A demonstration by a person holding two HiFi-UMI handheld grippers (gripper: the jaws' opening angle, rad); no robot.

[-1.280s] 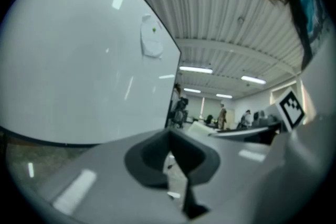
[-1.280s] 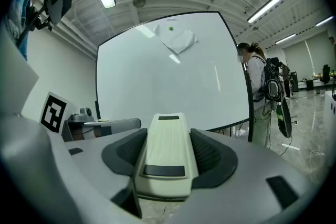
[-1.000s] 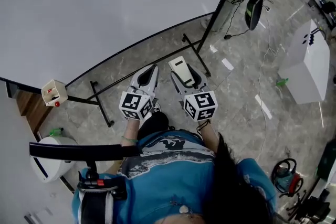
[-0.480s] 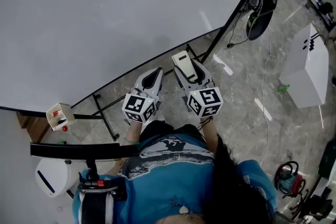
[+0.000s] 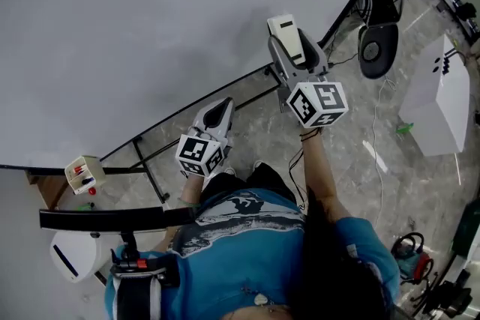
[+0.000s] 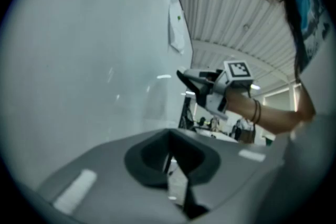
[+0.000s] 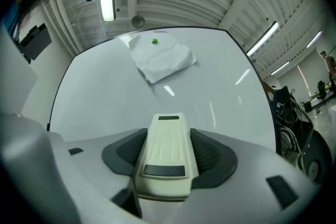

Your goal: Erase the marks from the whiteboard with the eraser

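The whiteboard (image 5: 135,34) fills the upper left of the head view; I make out no clear marks on it. My right gripper (image 5: 289,41) is shut on the cream eraser (image 5: 286,34), held just in front of the board's lower right edge. In the right gripper view the eraser (image 7: 165,152) sits between the jaws and points at the whiteboard (image 7: 157,97). My left gripper (image 5: 217,110) hangs lower, over the floor, shut with nothing in it. The left gripper view shows the board (image 6: 79,60) at its left and the right gripper (image 6: 197,84) ahead.
A sheet of paper (image 7: 161,59) hangs high on the board under a green magnet (image 7: 154,41). Black stand legs (image 5: 146,161) cross the floor below. A small box (image 5: 81,172) sits at the board's left end. A white cabinet (image 5: 439,109) and cables lie right.
My right gripper has risen with the eraser from beside the left gripper up to the board's lower edge. The left gripper has hardly moved.
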